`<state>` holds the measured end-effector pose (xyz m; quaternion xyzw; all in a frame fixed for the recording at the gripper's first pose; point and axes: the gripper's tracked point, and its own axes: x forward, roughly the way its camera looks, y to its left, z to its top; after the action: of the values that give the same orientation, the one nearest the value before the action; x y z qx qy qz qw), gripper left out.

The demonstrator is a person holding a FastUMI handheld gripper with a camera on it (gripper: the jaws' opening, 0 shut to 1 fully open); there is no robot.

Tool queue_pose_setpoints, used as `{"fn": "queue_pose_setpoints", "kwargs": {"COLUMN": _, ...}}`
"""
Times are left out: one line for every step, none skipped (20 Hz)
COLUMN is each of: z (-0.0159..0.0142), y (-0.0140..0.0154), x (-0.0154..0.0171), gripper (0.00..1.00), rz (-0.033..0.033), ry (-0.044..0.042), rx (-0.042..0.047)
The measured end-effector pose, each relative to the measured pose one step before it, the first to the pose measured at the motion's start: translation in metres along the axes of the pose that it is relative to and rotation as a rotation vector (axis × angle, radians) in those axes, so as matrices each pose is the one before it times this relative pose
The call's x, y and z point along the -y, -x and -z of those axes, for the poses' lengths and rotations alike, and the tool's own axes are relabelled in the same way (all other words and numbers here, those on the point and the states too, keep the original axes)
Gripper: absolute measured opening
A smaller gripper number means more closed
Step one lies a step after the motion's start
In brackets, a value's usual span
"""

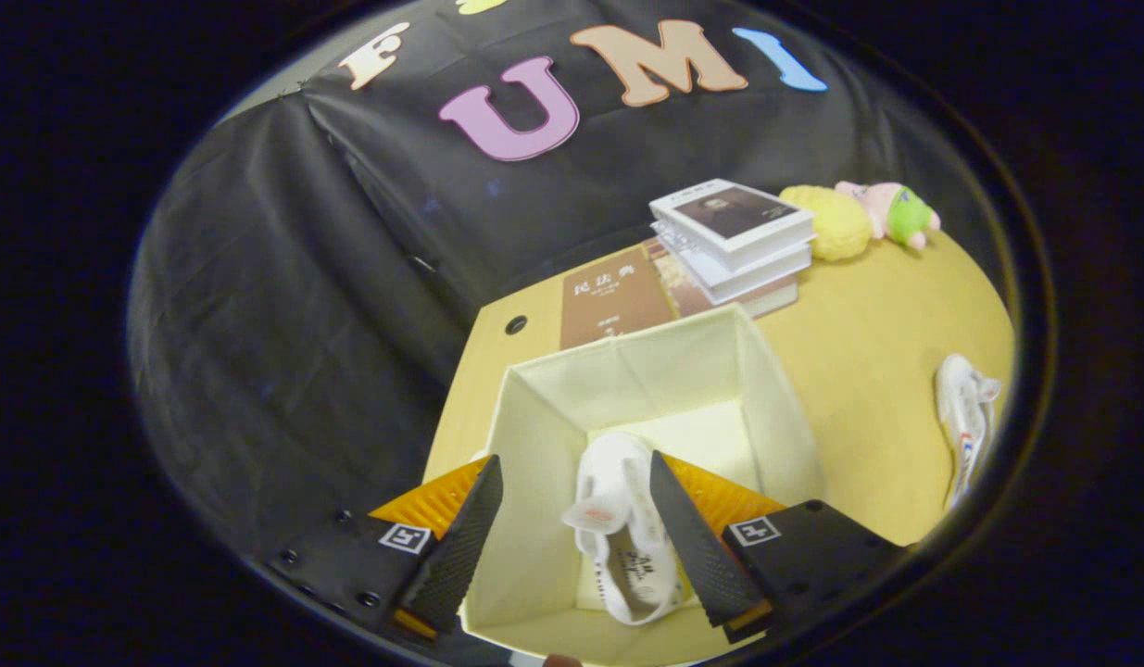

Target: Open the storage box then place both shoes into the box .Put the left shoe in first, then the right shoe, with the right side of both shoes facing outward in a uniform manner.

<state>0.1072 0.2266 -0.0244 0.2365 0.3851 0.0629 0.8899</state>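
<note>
From the gripper view, I look down into the storage box (572,408), which is open on the top and stands on the yellow table (868,352). I take this box as my landmark.

My claw (576,482) hangs above the near part of the box. Its two fingers are spread wide apart, and they do not grip anything. One white shoe (618,537) lies inside the box, on its bottom, in the gap between my fingers but lower than them. The right finger seems very close to the side of this shoe; if it touches it, I cannot tell. The left finger is clearly apart from it. The shoe lies along the length of the box, with its opening and inner sole turned up to me.

The second white shoe (962,421) lies on the table outside the box, well apart from its right wall.

Behind the far wall of the box lies a flat brown book (613,301), and next to it a pile of white books (734,236). Farther behind the box, to the right of the pile, there are a yellow soft toy (836,222) and a small pink and green plush toy (896,213). Near the far left corner of the box the table has a round hole (515,325).
</note>
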Motion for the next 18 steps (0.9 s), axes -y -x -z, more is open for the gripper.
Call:
{"fn": "queue_pose_setpoints", "kwargs": {"z": -0.01088, "y": 0.01081, "x": 0.0176, "gripper": 1.0, "rz": 0.04953, "ry": 0.00878, "rx": 0.04662}}
{"fn": "queue_pose_setpoints", "kwargs": {"z": -0.00817, "y": 0.00671, "x": 0.01437, "gripper": 1.0, "rz": 0.03332, "ry": 0.0069, "rx": 0.03872}}
{"fn": "queue_pose_setpoints", "kwargs": {"z": -0.00704, "y": 0.00607, "x": 0.01429, "gripper": 1.0, "rz": 0.02665, "ry": 0.01415, "rx": 0.02918}}
{"fn": "queue_pose_setpoints", "kwargs": {"z": -0.0076, "y": 0.00581, "x": 0.0176, "gripper": 1.0, "rz": 0.04008, "ry": 0.01362, "rx": 0.03318}}
{"fn": "queue_pose_setpoints", "kwargs": {"z": -0.00537, "y": 0.00198, "x": 0.02015, "gripper": 1.0, "rz": 0.0414, "ry": 0.0134, "rx": 0.02593}}
{"fn": "queue_pose_setpoints", "kwargs": {"z": -0.00178, "y": 0.00201, "x": 0.02192, "gripper": 1.0, "rz": 0.04598, "ry": 0.01014, "rx": 0.01175}}
{"fn": "queue_pose_setpoints", "kwargs": {"z": 0.00067, "y": 0.00049, "x": 0.02431, "gripper": 1.0, "rz": 0.05206, "ry": -0.00202, "rx": 0.01403}}
{"fn": "queue_pose_setpoints", "kwargs": {"z": 0.00043, "y": 0.00059, "x": 0.02249, "gripper": 1.0, "rz": 0.04505, "ry": -0.00942, "rx": 0.00877}}
{"fn": "queue_pose_setpoints", "kwargs": {"z": 0.00221, "y": -0.00154, "x": 0.02357, "gripper": 1.0, "rz": 0.03777, "ry": -0.01227, "rx": 0.00957}}
{"fn": "queue_pose_setpoints", "kwargs": {"z": 0.0016, "y": -0.00169, "x": 0.02382, "gripper": 1.0, "rz": 0.0406, "ry": -0.014, "rx": 0.01484}}
{"fn": "queue_pose_setpoints", "kwargs": {"z": 0.00296, "y": -0.00069, "x": 0.02307, "gripper": 1.0, "rz": 0.039, "ry": -0.01645, "rx": 0.00907}}
{"fn": "queue_pose_setpoints", "kwargs": {"z": 0.00071, "y": -0.00286, "x": 0.0194, "gripper": 1.0, "rz": 0.01651, "ry": -0.01126, "rx": 0.01848}}
{"fn": "queue_pose_setpoints", "kwargs": {"z": 0.00222, "y": -0.00556, "x": 0.01582, "gripper": 0.99, "rz": 0.01323, "ry": -0.01079, "rx": 0.01204}}
{"fn": "queue_pose_setpoints", "kwargs": {"z": 0.00315, "y": -0.00311, "x": 0.01808, "gripper": 0.99, "rz": 0.01958, "ry": -0.00458, "rx": 0.00583}}
{"fn": "queue_pose_setpoints", "kwargs": {"z": 0.00538, "y": -0.00297, "x": 0.01782, "gripper": 0.99, "rz": 0.02862, "ry": 0.00209, "rx": -0.00057}}
{"fn": "queue_pose_setpoints", "kwargs": {"z": 0.00558, "y": -0.00273, "x": 0.01759, "gripper": 0.99, "rz": 0.02636, "ry": 0.00545, "rx": -0.00064}}
{"fn": "queue_pose_setpoints", "kwargs": {"z": 0.00341, "y": -0.00537, "x": 0.0131, "gripper": 0.99, "rz": 0.0229, "ry": 0.00559, "rx": 0.00225}}
{"fn": "queue_pose_setpoints", "kwargs": {"z": 0.00345, "y": -0.00354, "x": 0.01218, "gripper": 0.99, "rz": 0.01725, "ry": 0.0027, "rx": 0.00227}}
